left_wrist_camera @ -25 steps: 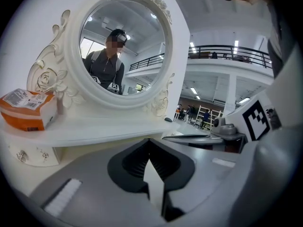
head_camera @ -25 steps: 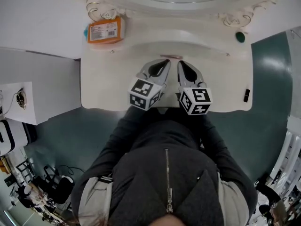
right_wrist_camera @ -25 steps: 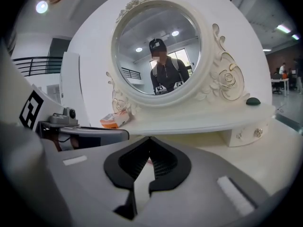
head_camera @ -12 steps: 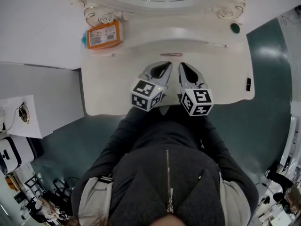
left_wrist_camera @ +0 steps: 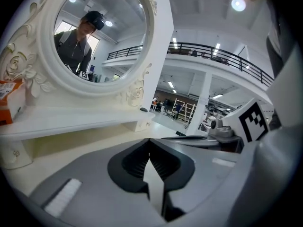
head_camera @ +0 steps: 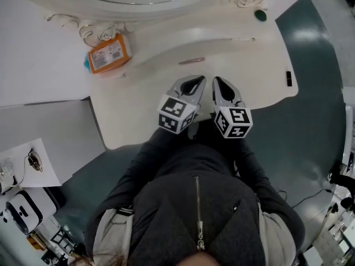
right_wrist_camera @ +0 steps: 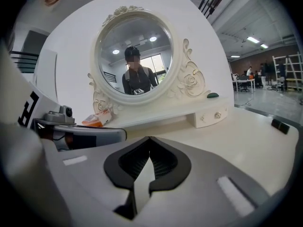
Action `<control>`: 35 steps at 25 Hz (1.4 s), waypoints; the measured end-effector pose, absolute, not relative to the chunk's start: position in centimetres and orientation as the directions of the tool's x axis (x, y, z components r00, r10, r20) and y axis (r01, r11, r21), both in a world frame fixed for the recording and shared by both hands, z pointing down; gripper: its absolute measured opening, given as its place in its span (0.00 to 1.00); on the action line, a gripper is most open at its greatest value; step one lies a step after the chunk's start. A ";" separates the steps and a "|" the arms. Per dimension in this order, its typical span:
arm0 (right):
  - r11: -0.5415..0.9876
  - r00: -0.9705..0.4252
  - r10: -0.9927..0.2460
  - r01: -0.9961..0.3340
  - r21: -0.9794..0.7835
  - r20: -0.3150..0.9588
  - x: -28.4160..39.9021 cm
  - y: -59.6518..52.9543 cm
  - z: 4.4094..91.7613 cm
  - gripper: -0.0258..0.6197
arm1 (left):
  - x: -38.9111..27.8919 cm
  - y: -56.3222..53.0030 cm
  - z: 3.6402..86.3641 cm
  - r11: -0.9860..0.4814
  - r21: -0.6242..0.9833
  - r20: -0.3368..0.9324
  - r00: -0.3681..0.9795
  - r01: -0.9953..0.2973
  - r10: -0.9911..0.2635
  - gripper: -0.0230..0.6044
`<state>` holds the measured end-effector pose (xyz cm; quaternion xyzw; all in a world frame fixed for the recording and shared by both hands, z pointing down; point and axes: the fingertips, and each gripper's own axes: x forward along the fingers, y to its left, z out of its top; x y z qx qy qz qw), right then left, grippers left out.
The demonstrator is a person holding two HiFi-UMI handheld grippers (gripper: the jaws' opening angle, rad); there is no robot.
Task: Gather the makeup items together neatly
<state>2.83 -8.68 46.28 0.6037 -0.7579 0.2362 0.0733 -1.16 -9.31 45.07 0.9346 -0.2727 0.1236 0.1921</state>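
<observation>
Showing in head view only: pinkish stick [head_camera: 191, 61]

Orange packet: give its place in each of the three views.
Head view: orange packet upper left, beside the mirror frame scrollwork.
Left gripper view: far left edge, partly cut off.
Right gripper view: left of centre, under the frame.
Shared landmark: the white mirror frame.

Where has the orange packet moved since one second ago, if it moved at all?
No. The orange packet still sits right beside the mirror frame's carved scroll; only the camera view has turned.
</observation>
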 end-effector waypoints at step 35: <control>-0.030 -0.085 -0.901 -0.966 -0.257 0.425 26.3 -6.2 47.8 0.05 | 20.5 -6.5 47.4 -0.855 0.309 0.388 0.876 -0.417 -0.287 0.05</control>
